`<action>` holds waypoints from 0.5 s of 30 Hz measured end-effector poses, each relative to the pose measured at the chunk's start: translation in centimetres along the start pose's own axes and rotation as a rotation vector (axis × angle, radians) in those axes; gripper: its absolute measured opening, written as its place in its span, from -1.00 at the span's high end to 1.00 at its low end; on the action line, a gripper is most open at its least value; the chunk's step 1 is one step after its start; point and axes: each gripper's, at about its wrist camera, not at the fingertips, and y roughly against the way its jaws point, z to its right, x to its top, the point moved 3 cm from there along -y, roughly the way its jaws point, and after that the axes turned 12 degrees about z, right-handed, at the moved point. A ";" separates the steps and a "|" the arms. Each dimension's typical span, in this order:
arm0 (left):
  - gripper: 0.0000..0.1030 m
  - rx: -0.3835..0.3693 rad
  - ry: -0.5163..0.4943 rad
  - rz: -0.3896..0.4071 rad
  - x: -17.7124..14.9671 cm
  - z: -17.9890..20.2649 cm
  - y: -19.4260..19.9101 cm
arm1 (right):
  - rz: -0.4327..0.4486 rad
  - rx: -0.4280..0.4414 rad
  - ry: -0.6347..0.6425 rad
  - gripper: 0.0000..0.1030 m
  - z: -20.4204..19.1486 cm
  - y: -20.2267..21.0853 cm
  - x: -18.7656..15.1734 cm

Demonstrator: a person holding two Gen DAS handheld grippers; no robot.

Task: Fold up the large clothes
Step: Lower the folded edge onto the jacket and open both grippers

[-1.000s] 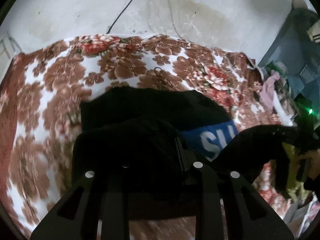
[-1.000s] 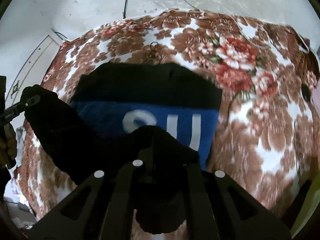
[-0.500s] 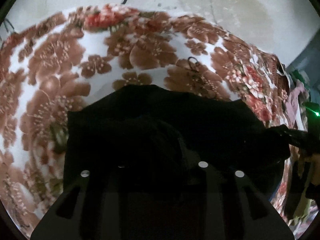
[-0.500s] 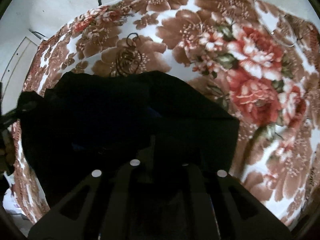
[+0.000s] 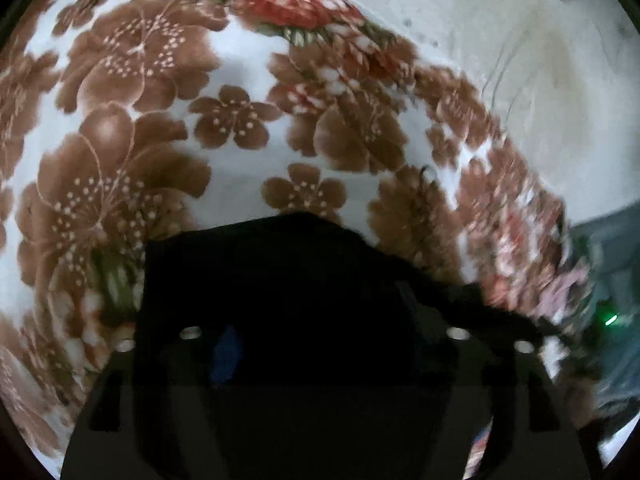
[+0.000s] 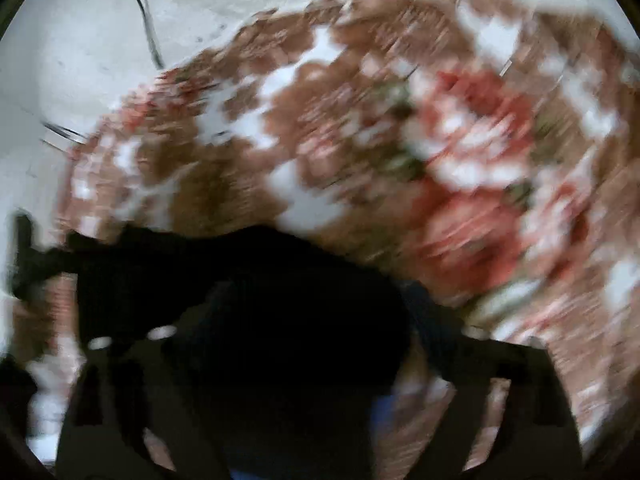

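A black garment (image 5: 280,272) with a blue panel lies on a brown, red and white floral blanket (image 5: 168,128). In the left wrist view my left gripper (image 5: 320,320) is low over the garment with black cloth bunched between its fingers; a sliver of blue (image 5: 226,354) shows by the left finger. In the blurred right wrist view the garment (image 6: 248,276) fills the lower middle and my right gripper (image 6: 288,340) is buried in its black cloth. The left gripper shows dimly at the left edge (image 6: 28,264), joined to the cloth.
The blanket (image 6: 460,160) lies on a pale concrete floor (image 5: 520,40). A black cable (image 6: 144,28) runs across the floor beyond the blanket. Clutter and a green light (image 5: 610,316) sit at the right edge of the left wrist view.
Both grippers have carried the near edge of the garment forward over itself; the blue lettered panel is now covered by black cloth. The cameras are lower and closer to the blanket.
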 end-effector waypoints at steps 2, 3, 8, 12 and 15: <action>-0.65 -0.042 0.051 -0.007 0.7 0.2 0.5 | 0.001 0.006 0.043 -0.77 -0.9 0.2 -0.2; -0.67 -0.042 0.059 0.002 1.0 0.3 0.9 | 0.008 0.009 0.064 -0.77 -1.4 0.5 -0.4; -0.79 0.011 -0.048 0.087 3.1 2.1 4.0 | 0.098 0.040 0.185 -0.77 -7.5 3.2 -2.0; -0.88 0.134 -0.333 0.124 1.7 3.6 5.2 | 0.098 -0.031 0.275 -0.84 -9.3 1.8 -4.0; -0.88 0.238 -0.501 0.082 0.4 1.9 4.0 | 0.092 -0.098 0.230 -0.84 -6.1 0.2 -4.4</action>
